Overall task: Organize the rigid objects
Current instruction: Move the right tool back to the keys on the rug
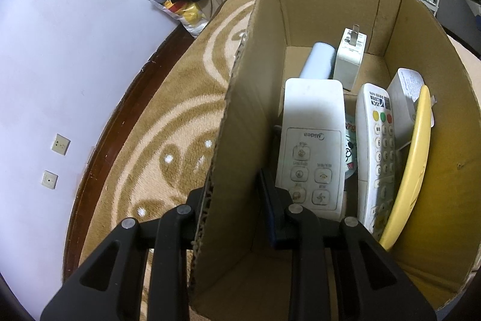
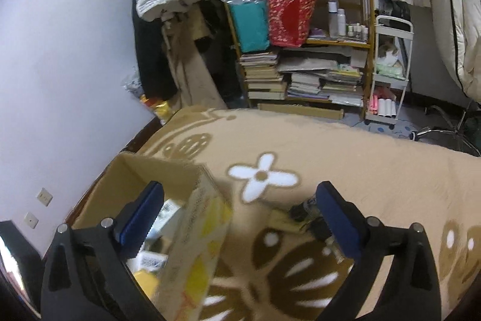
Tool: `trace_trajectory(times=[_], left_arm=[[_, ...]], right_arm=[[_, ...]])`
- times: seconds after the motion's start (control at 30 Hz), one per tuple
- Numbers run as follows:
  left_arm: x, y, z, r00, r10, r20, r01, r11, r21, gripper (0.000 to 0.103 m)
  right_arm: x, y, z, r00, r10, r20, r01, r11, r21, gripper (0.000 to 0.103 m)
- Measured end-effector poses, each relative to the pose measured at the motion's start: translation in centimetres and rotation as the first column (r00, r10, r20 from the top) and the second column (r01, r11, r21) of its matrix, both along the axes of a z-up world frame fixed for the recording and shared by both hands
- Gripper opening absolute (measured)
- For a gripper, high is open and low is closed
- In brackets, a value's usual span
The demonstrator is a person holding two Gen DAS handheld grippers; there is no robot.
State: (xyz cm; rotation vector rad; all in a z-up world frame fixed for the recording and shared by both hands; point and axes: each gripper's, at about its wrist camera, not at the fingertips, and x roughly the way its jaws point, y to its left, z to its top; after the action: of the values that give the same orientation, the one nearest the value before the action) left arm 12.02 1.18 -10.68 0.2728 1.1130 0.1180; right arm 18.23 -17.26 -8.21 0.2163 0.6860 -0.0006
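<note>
The left gripper (image 1: 234, 218) straddles the cardboard box (image 1: 240, 122) wall, jaws clamped (Midea remote (image 1: 312, 140) inside); the right gripper (image 2: 237, 218) hangs beside the box, jaws wide, empty.

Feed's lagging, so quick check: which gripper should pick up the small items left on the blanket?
Right, probably. The right gripper is open and empty above the blanket, with the small items by its right finger. The left gripper straddles the box wall, likely steadying it.

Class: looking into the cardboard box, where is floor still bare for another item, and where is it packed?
Bare: the near end of the cardboard box, below the Midea remote. Packed: the middle and right wall, with JSCN remote, yellow plate and charger.
</note>
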Motion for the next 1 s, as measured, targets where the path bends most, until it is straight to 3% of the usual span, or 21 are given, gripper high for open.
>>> trace_trajectory(times=[0.3,0.6,0.97,1.0], left_arm=[[0.0,-0.1,-0.2,1.000,0.004,0.001,-0.004,1.000,-0.001,0.027],[-0.1,-0.1,-0.1,1.000,0.002,0.001,-0.002,1.000,0.008,0.027],[0.0,0.0,0.0,1.000,0.007,0.000,-0.007,1.000,0.004,0.028],[0.0,0.0,0.0,1.000,0.007,0.000,-0.007,1.000,0.004,0.028]], right_arm=[[2.9,-4.1,-1.3,0.999,-0.024,-0.031,0.022,0.998,-0.063,0.103],[4.7,-8.1,-5.6,0.990,-0.059,-0.129,0.063,0.998,0.028,0.102],[5.3,-8.4,-9.0,0.975,-0.043,-0.219,0.061,0.995,0.079,0.097],[5.6,-8.3,-9.5,0.967,-0.046,-0.249,0.063,0.996,0.061,0.092]])
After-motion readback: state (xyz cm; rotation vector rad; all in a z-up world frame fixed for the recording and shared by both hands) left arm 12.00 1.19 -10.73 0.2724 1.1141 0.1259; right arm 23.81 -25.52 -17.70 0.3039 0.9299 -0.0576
